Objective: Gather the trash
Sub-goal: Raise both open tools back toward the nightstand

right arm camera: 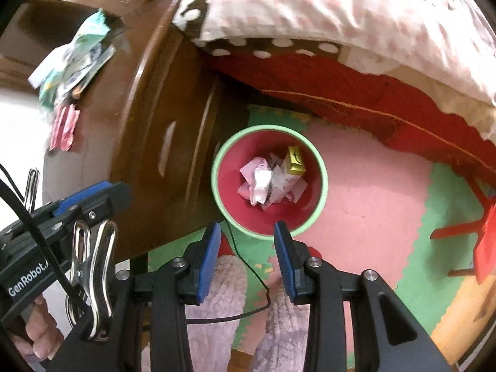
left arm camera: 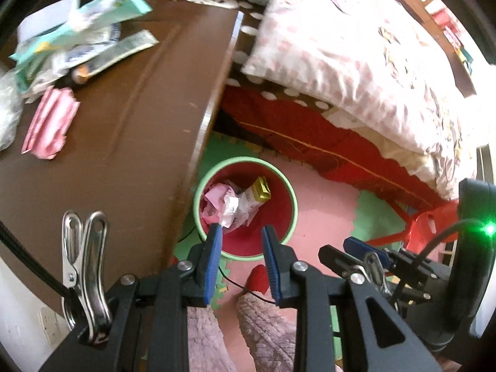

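A red bin with a green rim [left arm camera: 293, 207] stands on the floor beside the brown table [left arm camera: 130, 130]. In it lie crumpled pink and white wrappers [left arm camera: 231, 204] and a yellow carton [left arm camera: 262, 189]. My left gripper [left arm camera: 241, 228] points down over the bin's near rim, open with nothing between its blue pads. My right gripper [right arm camera: 248, 225] hangs over the same bin's rim [right arm camera: 325, 183], also open and empty, above the trash [right arm camera: 266, 181]. On the table lie a pink wrapper [left arm camera: 49, 124] and a pile of teal and white packets [left arm camera: 80, 34].
A bed with a pink-and-white quilt [left arm camera: 356, 62] and red skirt [right arm camera: 403, 108] runs behind the bin. Pink and green foam mats [right arm camera: 372, 217] cover the floor. A red stool [right arm camera: 486, 241] stands at the right. The person's fluffy slippers [right arm camera: 223, 294] and a black cable [right arm camera: 248, 266] lie below the grippers.
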`<state>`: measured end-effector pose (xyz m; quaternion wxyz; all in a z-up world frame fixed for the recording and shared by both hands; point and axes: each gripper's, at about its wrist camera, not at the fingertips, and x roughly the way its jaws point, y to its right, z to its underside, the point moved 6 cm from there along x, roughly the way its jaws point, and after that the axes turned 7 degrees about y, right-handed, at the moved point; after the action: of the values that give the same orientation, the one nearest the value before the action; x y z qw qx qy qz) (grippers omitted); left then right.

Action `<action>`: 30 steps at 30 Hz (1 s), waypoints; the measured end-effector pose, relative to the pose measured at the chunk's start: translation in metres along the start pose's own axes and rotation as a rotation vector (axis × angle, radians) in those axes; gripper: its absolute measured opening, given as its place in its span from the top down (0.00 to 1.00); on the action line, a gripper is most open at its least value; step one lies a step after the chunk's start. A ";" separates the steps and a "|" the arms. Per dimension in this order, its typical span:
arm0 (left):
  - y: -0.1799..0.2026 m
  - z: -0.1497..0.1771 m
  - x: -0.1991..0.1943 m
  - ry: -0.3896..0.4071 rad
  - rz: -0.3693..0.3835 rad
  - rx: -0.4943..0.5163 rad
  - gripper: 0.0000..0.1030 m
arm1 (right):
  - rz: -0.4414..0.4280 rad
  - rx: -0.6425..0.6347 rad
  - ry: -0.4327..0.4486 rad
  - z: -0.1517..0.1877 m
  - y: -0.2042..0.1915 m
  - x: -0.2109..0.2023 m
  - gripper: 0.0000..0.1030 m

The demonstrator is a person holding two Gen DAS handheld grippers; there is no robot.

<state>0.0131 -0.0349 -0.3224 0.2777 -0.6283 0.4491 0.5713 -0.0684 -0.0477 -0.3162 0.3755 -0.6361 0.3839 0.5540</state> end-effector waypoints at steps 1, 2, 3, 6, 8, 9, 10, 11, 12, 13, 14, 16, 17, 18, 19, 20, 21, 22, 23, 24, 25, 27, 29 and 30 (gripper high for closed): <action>-0.006 -0.001 -0.005 0.006 -0.002 -0.013 0.74 | -0.003 -0.011 0.004 -0.001 -0.007 -0.003 0.65; -0.012 -0.003 -0.008 0.012 -0.003 -0.024 0.74 | -0.007 -0.022 0.008 -0.003 -0.014 -0.005 0.65; -0.018 -0.004 -0.012 0.018 -0.005 -0.035 0.74 | -0.012 -0.032 0.013 -0.005 -0.020 -0.007 0.65; -0.041 -0.007 -0.024 0.036 -0.015 -0.075 0.74 | -0.027 -0.054 0.025 -0.012 -0.039 -0.011 0.65; -0.057 -0.010 -0.031 0.054 -0.021 -0.104 0.74 | -0.039 -0.069 0.034 -0.018 -0.052 -0.014 0.65; -0.064 -0.012 -0.035 0.063 -0.020 -0.114 0.74 | -0.045 -0.076 0.039 -0.021 -0.059 -0.015 0.65; -0.072 -0.014 -0.038 0.070 -0.024 -0.124 0.74 | -0.053 -0.082 0.043 -0.025 -0.068 -0.015 0.65; -0.082 -0.017 -0.042 0.078 -0.032 -0.135 0.74 | -0.062 -0.089 0.047 -0.028 -0.076 -0.016 0.65; -0.088 -0.018 -0.044 0.083 -0.037 -0.140 0.74 | -0.066 -0.092 0.048 -0.031 -0.082 -0.016 0.65; -0.098 -0.020 -0.047 0.089 -0.045 -0.149 0.74 | -0.075 -0.096 0.050 -0.034 -0.090 -0.015 0.65; -0.105 -0.021 -0.049 0.093 -0.049 -0.154 0.74 | -0.083 -0.100 0.051 -0.037 -0.098 -0.014 0.65; -0.121 -0.024 -0.053 0.100 -0.057 -0.170 0.74 | -0.095 -0.110 0.053 -0.042 -0.113 -0.011 0.65; -0.129 -0.025 -0.055 0.103 -0.062 -0.179 0.74 | -0.099 -0.117 0.053 -0.045 -0.121 -0.009 0.65; -0.139 -0.026 -0.057 0.106 -0.067 -0.190 0.74 | -0.101 -0.123 0.053 -0.047 -0.128 -0.007 0.65; -0.147 -0.027 -0.058 0.107 -0.070 -0.199 0.74 | -0.105 -0.131 0.052 -0.050 -0.137 -0.004 0.65; -0.158 -0.028 -0.059 0.108 -0.074 -0.213 0.74 | -0.108 -0.136 0.051 -0.052 -0.143 -0.002 0.64; -0.164 -0.030 -0.058 0.108 -0.076 -0.222 0.74 | -0.113 -0.145 0.048 -0.055 -0.153 0.001 0.65; -0.171 -0.032 -0.058 0.108 -0.078 -0.233 0.74 | -0.116 -0.150 0.047 -0.056 -0.159 0.002 0.65; -0.179 -0.033 -0.057 0.108 -0.080 -0.246 0.74 | -0.118 -0.155 0.047 -0.058 -0.165 0.004 0.65; -0.186 -0.035 -0.057 0.108 -0.080 -0.259 0.74 | -0.120 -0.160 0.046 -0.060 -0.172 0.006 0.65; -0.192 -0.037 -0.056 0.108 -0.080 -0.271 0.74 | -0.123 -0.166 0.046 -0.063 -0.179 0.008 0.65; -0.204 -0.041 -0.055 0.109 -0.076 -0.296 0.74 | -0.126 -0.177 0.046 -0.068 -0.190 0.012 0.65; -0.214 -0.044 -0.053 0.108 -0.066 -0.319 0.74 | -0.129 -0.189 0.043 -0.073 -0.201 0.017 0.64; -0.218 -0.046 -0.052 0.108 -0.057 -0.330 0.74 | -0.131 -0.193 0.042 -0.077 -0.208 0.020 0.64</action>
<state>0.2297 0.0349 -0.2994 0.1623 -0.7075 0.3457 0.5947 0.1532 -0.0304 -0.3170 0.3401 -0.7044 0.2941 0.5491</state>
